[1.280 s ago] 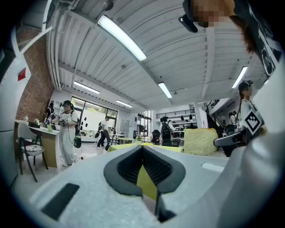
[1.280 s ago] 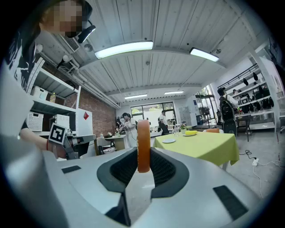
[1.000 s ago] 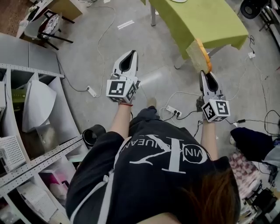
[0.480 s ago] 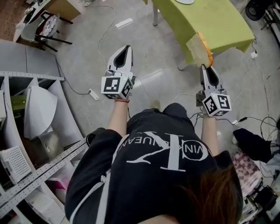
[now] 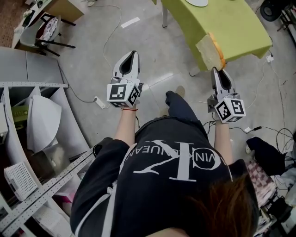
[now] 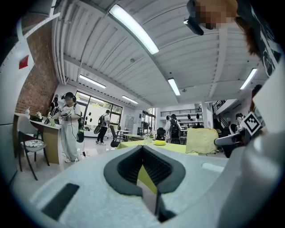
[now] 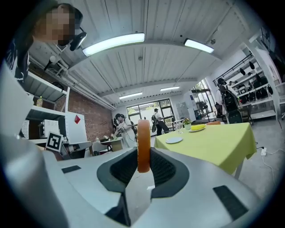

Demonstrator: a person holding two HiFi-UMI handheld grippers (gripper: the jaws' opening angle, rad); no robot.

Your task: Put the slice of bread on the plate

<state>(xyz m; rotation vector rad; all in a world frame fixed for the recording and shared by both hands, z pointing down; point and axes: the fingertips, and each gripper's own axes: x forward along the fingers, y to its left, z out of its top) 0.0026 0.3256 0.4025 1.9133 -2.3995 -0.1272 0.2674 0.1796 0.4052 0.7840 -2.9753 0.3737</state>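
One slice of bread [image 7: 143, 144] stands on edge, crust toward the right gripper's camera, long axis running 12 to 6 o'clock. The right gripper [image 5: 216, 71] has its jaws clamped on the lower end. From the head view the slice hangs over the near corner of the green table [image 5: 231, 23], with the white plate [image 5: 198, 2] at its 12 o'clock, well apart. Over at 9 o'clock, the left gripper [image 5: 132, 53] points forward on an outstretched forearm, jaws pressed together with nothing between them.

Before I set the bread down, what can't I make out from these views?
White plate: head view, cut off by the top edge.
Slice of bread: right gripper view shows only its crust edge; its faces are hidden.
Yellow item on the far plate: right gripper view, too small to identify.
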